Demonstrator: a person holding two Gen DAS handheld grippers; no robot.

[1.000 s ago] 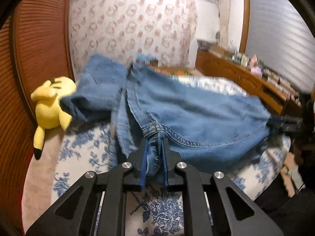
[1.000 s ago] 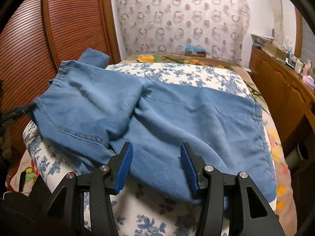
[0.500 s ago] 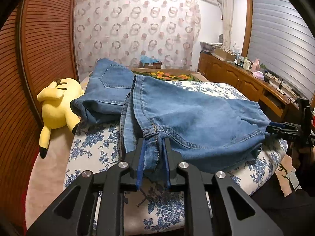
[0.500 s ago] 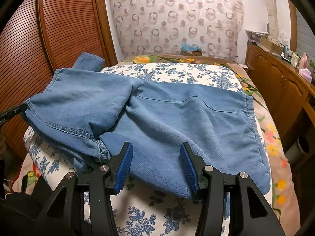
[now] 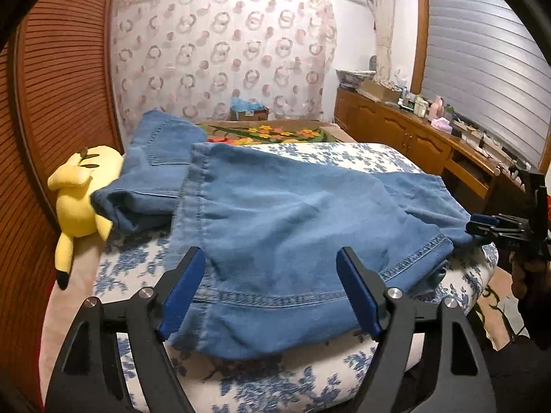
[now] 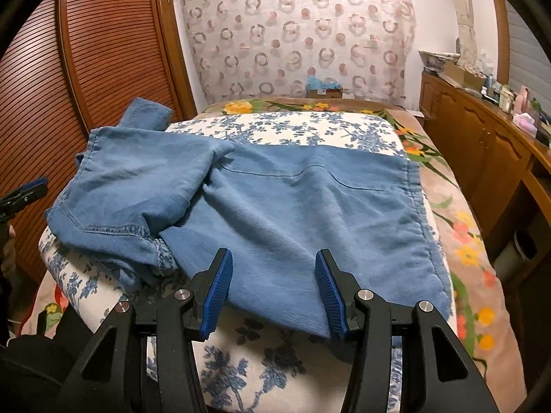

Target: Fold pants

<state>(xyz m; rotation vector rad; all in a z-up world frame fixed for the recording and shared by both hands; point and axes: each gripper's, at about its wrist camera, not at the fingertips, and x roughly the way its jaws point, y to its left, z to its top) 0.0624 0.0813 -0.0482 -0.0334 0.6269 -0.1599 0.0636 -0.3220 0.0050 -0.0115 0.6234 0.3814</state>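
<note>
Blue denim pants (image 5: 292, 227) lie folded over on the blue-flowered quilt (image 5: 275, 382) of a bed. My left gripper (image 5: 270, 289) hovers at their near hem, its jaws opening wide, the cloth lying loose between the blue pads and not pinched. In the right wrist view the same pants (image 6: 292, 213) spread flat, with one leg doubled over at the left. My right gripper (image 6: 272, 285) stands open over the near edge of the cloth, pads apart from it. The right gripper also shows at the left wrist view's right edge (image 5: 496, 227).
A yellow plush toy (image 5: 81, 203) lies at the bed's left side against a slatted wooden door (image 5: 58, 103). A wooden dresser (image 6: 482, 148) with several small items runs along the right. A flowered blanket (image 6: 465, 241) lies under the quilt.
My left gripper has let go of the denim seam it was shut on and its jaws have spread wide. The cloth has dropped flat onto the bed. The right gripper has stayed open.
</note>
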